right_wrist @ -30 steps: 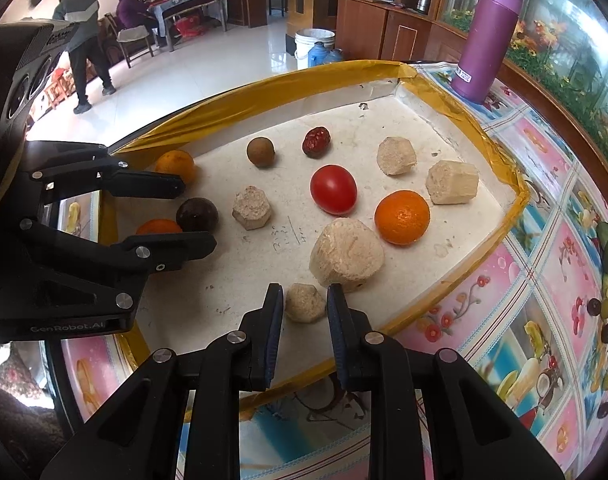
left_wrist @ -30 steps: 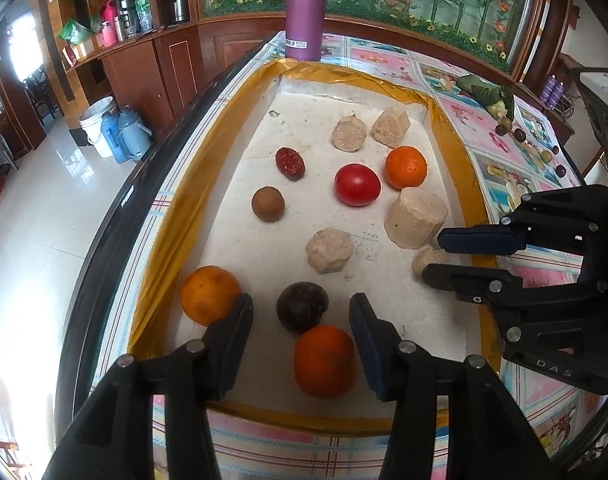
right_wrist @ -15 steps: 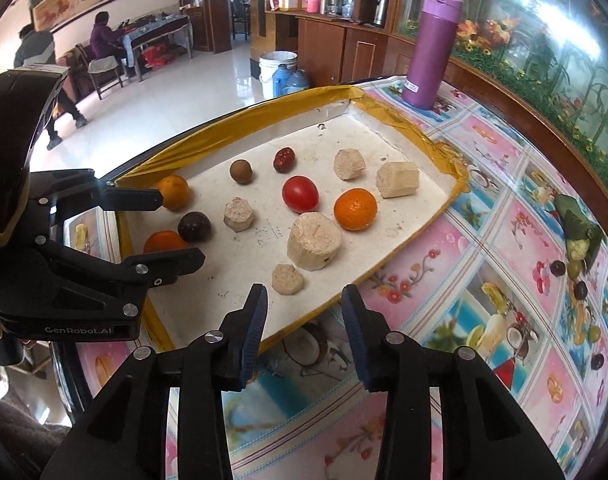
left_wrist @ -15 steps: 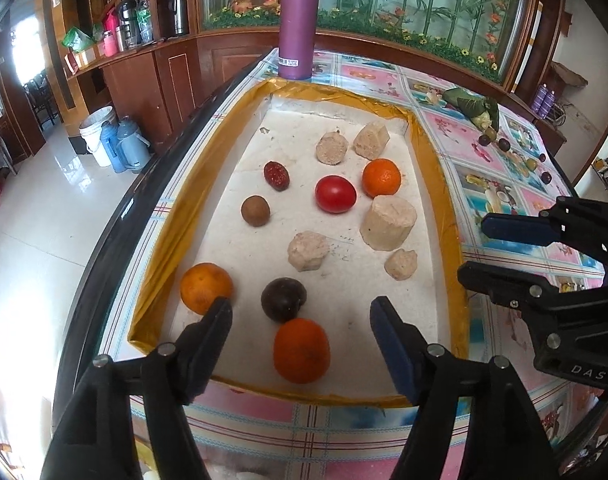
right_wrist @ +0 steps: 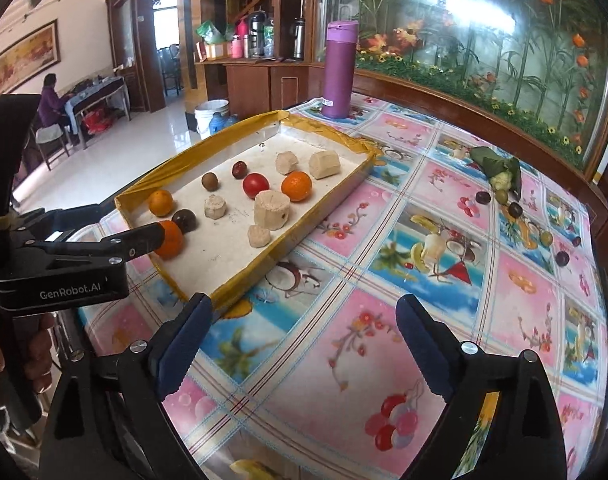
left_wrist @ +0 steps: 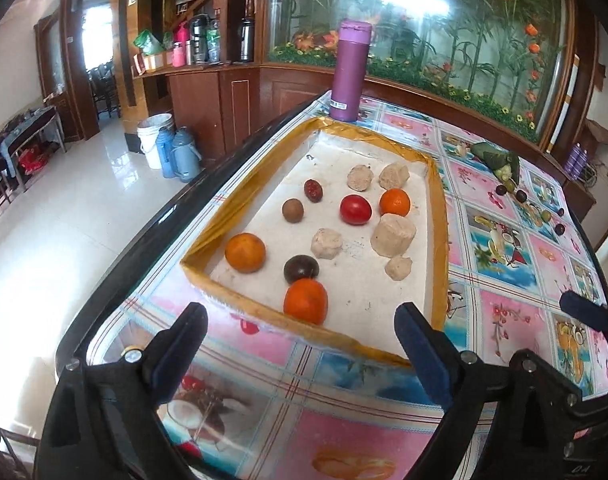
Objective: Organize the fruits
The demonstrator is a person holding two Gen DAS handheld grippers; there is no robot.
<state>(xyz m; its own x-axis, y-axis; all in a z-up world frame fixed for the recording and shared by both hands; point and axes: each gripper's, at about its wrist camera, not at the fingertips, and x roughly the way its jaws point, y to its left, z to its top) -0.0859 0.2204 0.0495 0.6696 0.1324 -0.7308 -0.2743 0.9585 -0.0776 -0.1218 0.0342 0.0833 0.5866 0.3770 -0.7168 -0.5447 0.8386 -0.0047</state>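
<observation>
Yellow-edged tray [left_wrist: 439, 216] keeps the fruits and beige lumps together; left gripper [left_wrist: 300, 344] and right gripper [right_wrist: 304, 336] are opening wide, empty, over the tablecloth [right_wrist: 423, 264], perhaps finished.

oranges [left_wrist: 244, 252] 3 | tomato [left_wrist: 355, 209] 1 | beige chunks [left_wrist: 393, 235] 5 | red date [left_wrist: 313, 191] 1 | brown round fruit [left_wrist: 292, 211] 1 | dark purple fruit [left_wrist: 301, 268] 1 — tray [left_wrist: 440, 240] 1 — purple flask [left_wrist: 349, 71] 1

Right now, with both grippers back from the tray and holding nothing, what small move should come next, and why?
Probably bring the left gripper, jaws opening and empty, forward over the nearest orange by the tray's near rim: it is the closest fruit. The right gripper hangs over bare tablecloth.
</observation>
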